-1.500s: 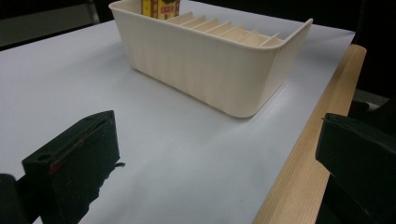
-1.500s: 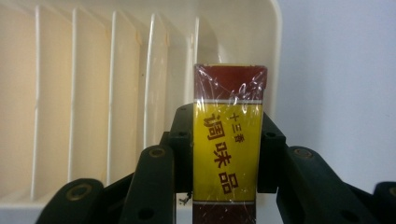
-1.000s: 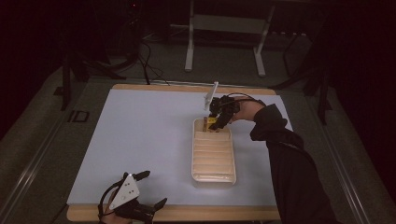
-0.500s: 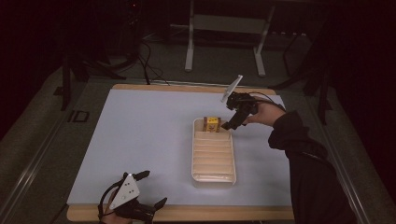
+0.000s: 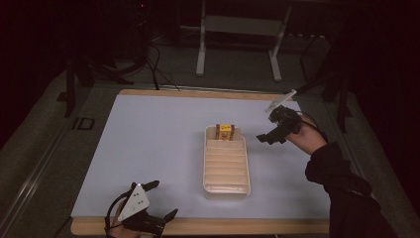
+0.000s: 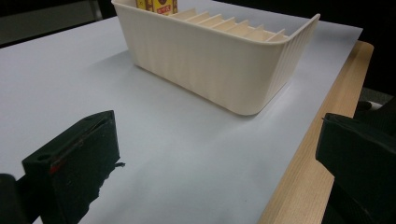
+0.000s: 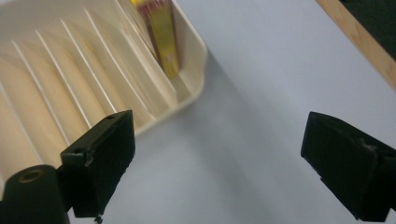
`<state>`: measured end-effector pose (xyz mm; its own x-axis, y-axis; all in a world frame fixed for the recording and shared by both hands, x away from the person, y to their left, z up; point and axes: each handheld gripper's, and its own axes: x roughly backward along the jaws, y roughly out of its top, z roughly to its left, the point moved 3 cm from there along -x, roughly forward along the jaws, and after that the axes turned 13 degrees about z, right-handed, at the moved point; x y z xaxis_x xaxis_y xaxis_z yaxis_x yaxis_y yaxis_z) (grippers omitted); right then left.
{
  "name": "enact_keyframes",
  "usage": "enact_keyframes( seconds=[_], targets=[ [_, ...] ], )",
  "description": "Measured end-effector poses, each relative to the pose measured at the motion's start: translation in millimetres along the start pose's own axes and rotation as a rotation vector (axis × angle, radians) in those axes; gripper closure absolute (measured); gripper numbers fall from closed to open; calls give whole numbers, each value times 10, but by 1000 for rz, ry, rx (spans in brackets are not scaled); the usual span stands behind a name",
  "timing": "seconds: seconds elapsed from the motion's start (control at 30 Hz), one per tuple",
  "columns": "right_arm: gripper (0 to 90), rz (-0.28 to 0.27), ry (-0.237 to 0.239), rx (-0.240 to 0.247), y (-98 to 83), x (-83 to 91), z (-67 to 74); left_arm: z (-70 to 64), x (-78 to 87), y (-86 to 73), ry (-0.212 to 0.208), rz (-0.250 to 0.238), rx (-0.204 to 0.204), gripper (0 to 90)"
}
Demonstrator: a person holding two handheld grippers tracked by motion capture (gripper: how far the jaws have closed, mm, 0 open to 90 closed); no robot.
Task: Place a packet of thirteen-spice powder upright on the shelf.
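Observation:
A cream slotted tray (image 5: 226, 163) lies in the middle of the white mat. A small yellow box (image 5: 224, 132) stands upright in its farthest slot. My right gripper (image 5: 270, 138) hovers just right of the tray's far end, open, with nothing between its jaws. In the right gripper view the gripper (image 7: 224, 158) spans bare mat beside the tray's corner (image 7: 196, 51), and the yellow box (image 7: 163, 32) shows in the end slot. My left gripper (image 5: 162, 199) rests open at the near left edge. In its own view the left gripper (image 6: 217, 158) faces the tray's near wall (image 6: 219, 60).
The wooden table edge (image 6: 303, 163) runs along the mat's near side, close to my left gripper. A metal stand (image 5: 237, 29) and cables lie on the dark floor beyond the table. Bare mat (image 5: 148, 134) spreads left of the tray.
My right gripper has let go of the yellow box in the tray's far slot. It has drawn back to the right, away from the tray. The left gripper has stayed put.

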<state>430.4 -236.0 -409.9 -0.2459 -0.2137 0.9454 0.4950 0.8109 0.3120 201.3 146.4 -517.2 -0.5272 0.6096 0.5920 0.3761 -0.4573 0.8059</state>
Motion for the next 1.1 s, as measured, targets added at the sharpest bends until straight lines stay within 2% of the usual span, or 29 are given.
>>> enact_keyframes(
  seconds=[0.07,0.1,0.23,0.3,0.37,0.43,0.5,0.6,0.7,0.83,0.9,1.0,1.1],
  targets=[
    [100,5,-28,-44,-132,-63,5,5,-2,1,0,1,0,0],
    [100,-5,-33,-54,-193,-94,9,7,-7,2,1,0,1,0],
    [100,-50,-42,-142,-424,-196,37,11,-18,6,1,3,2,0],
    [101,-92,-67,-182,-544,-209,47,8,-21,6,0,4,1,0],
    [101,-134,-44,-226,-667,-211,71,8,-20,5,0,3,1,0],
    [101,-178,-43,-260,-785,-210,118,11,-19,4,0,2,3,0],
    [100,-203,-11,-276,-889,-209,172,16,-17,6,3,0,9,0],
    [100,-244,16,-272,-1004,-167,254,25,-13,10,2,-5,12,0],
    [101,-293,-21,-284,-1092,-114,337,24,-17,9,5,-1,13,0],
    [101,-363,-62,-352,-1218,-99,418,20,-19,7,7,5,11,0],
    [101,-390,-78,-369,-1271,-96,434,21,-18,5,8,7,10,0],
    [101,-394,-114,-387,-1313,-91,431,28,-27,4,10,10,12,0],
    [101,-399,-120,-396,-1348,-98,444,29,-32,3,10,13,15,0]
  ],
)
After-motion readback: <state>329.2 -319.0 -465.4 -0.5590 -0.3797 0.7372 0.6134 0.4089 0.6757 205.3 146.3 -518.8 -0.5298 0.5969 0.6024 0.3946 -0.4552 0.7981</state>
